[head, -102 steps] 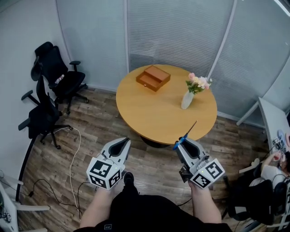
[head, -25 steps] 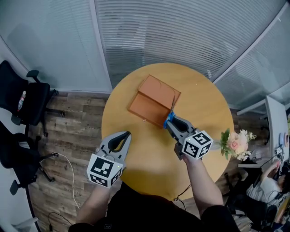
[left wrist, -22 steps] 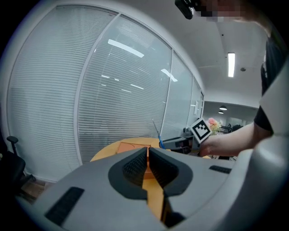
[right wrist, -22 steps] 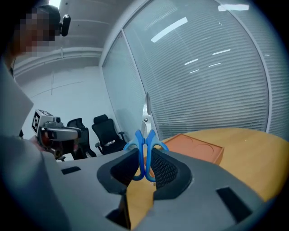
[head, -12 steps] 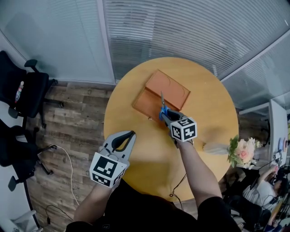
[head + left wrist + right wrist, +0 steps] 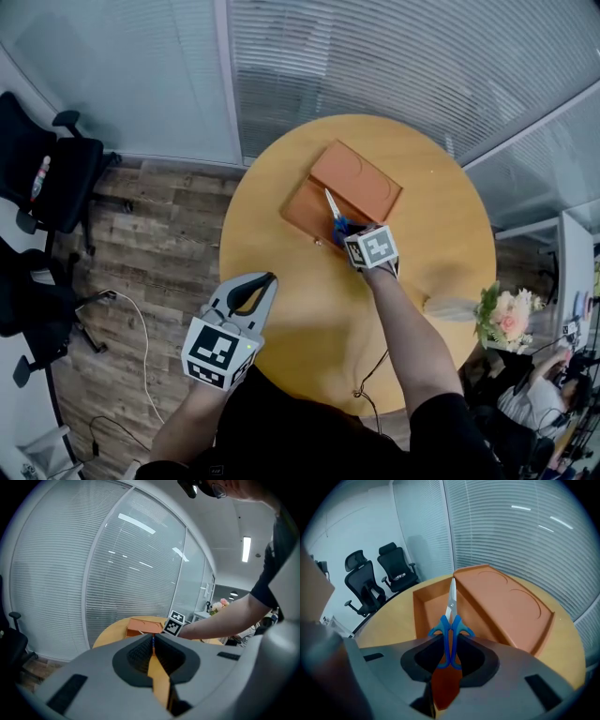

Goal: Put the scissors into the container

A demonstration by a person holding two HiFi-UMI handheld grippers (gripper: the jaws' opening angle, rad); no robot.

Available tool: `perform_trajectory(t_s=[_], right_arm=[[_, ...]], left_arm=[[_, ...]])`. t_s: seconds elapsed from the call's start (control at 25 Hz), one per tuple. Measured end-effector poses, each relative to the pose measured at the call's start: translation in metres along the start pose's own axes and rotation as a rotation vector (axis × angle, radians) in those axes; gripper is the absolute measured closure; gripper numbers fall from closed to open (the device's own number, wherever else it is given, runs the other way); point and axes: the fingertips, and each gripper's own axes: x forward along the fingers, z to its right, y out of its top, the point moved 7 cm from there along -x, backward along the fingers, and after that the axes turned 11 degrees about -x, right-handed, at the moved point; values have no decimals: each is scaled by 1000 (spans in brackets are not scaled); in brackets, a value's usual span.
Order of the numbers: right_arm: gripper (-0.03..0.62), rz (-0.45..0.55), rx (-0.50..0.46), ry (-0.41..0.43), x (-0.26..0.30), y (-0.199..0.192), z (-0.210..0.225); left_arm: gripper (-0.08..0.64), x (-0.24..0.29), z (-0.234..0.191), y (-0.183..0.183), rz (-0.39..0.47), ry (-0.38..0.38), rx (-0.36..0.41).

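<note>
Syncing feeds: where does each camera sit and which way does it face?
Head view: on the person's head, facing steeply down at the round table; forearms, left gripper, right gripper show.
Left gripper view: on that gripper, facing across the table toward the blinds; shut jaws, right arm show.
Right gripper view: on that gripper, tilted down at the container; jaws grip the scissors.
All three share the container.

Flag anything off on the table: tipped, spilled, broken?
Nothing stands out. The container sits flat on the table, open; the closed scissors are held in the right gripper, blades over its open half. No spill or damage visible.
</note>
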Motion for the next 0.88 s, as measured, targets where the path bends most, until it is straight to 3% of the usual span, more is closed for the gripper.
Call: perform_trajectory(t_s=[0.36,0.88], right_arm=[[492,-217,-39,37,20,-1,-2],[492,-272,-44,-36,25,-3,0]], left_arm=[[538,-22,-8,-9,20,20,-57],[538,-41,-13,-14,33,11,-93]])
